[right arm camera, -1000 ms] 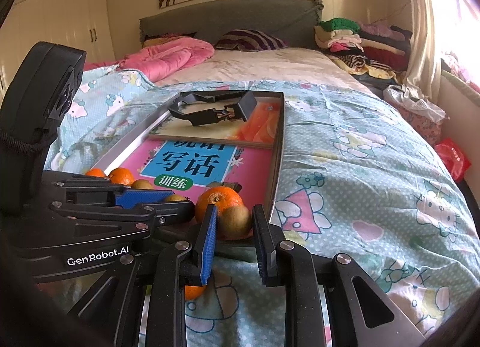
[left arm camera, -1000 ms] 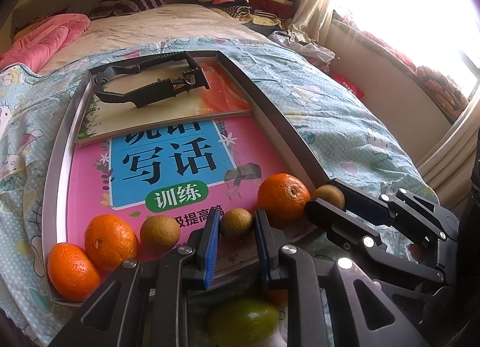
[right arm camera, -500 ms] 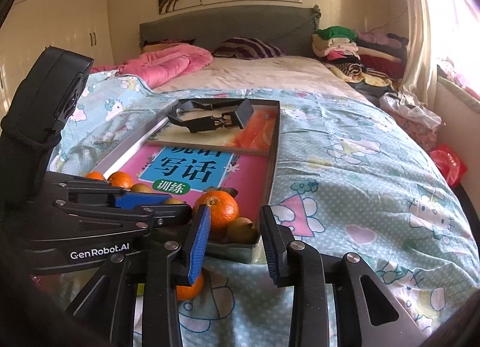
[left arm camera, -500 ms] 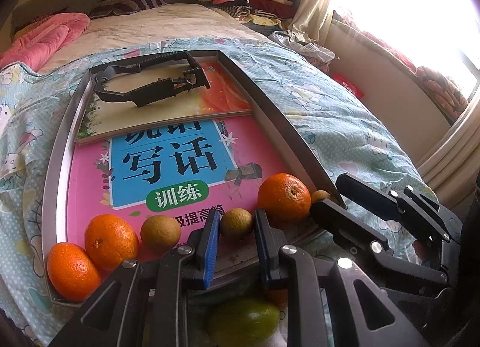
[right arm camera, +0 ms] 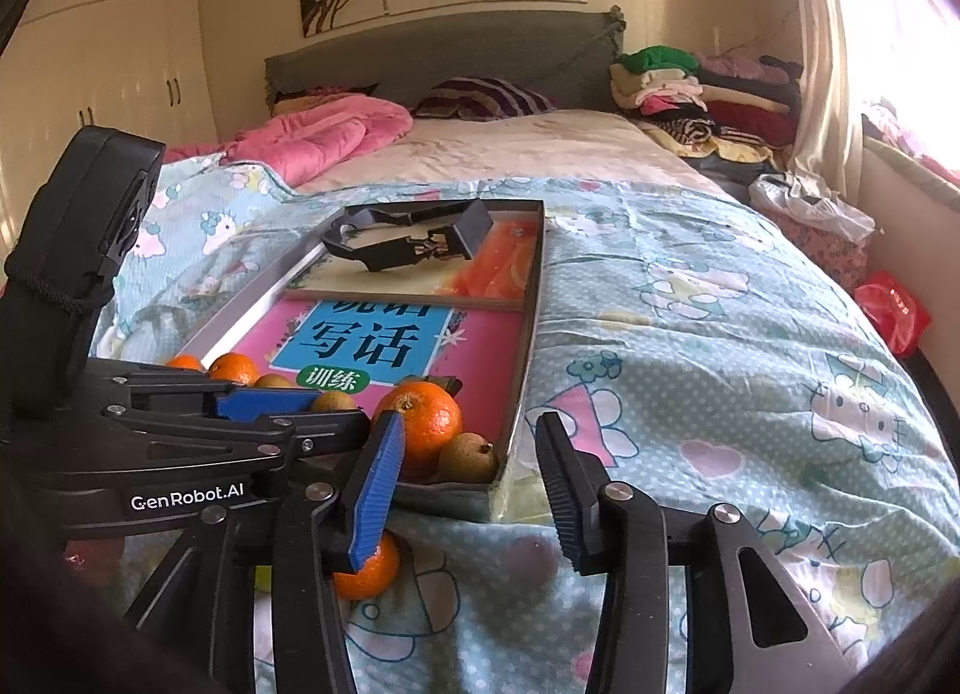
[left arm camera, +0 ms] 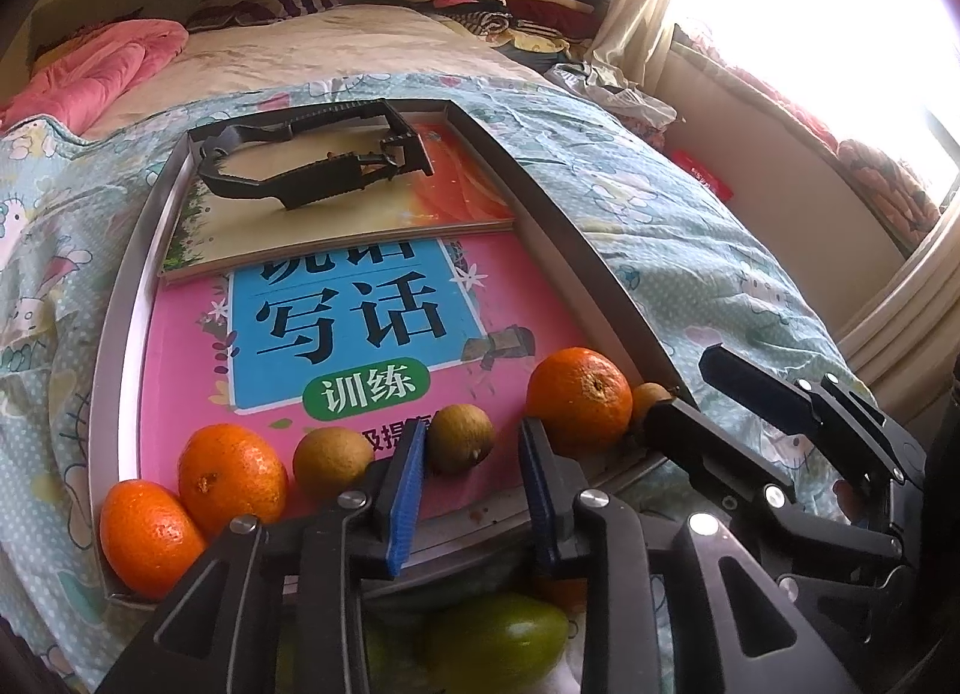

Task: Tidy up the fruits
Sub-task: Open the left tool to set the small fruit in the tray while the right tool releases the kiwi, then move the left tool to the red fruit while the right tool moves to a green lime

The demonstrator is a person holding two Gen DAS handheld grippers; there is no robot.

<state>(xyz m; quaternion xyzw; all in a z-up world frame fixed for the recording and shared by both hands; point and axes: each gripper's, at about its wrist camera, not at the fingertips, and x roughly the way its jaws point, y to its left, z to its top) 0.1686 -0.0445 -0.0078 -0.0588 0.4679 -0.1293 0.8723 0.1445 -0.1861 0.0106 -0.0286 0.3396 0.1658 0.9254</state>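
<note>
A metal tray (left arm camera: 120,298) lies on the bed with a pink book (left arm camera: 360,334) in it. Along its near edge sit three oranges (left arm camera: 579,397) and several small brown fruits (left arm camera: 461,436). My left gripper (left arm camera: 471,475) is open, its blue pads either side of one brown fruit without closing on it. My right gripper (right arm camera: 468,472) is open and empty, just behind the tray's near right corner, where a brown fruit (right arm camera: 468,457) lies beside an orange (right arm camera: 427,421). A loose orange (right arm camera: 366,571) lies on the blanket under the right gripper. A green fruit (left arm camera: 498,640) lies below the left gripper.
A second book (left arm camera: 336,214) with a black plastic gripper part (left arm camera: 312,166) on it fills the tray's far half. Patterned blue blanket (right arm camera: 720,364) spreads to the right. Pink quilt (right arm camera: 312,136), pillow and stacked clothes (right arm camera: 690,88) are at the bed's head.
My right gripper has opened, let go of the small brown fruit in the tray's near right corner and drawn back. The left gripper has stayed in place.
</note>
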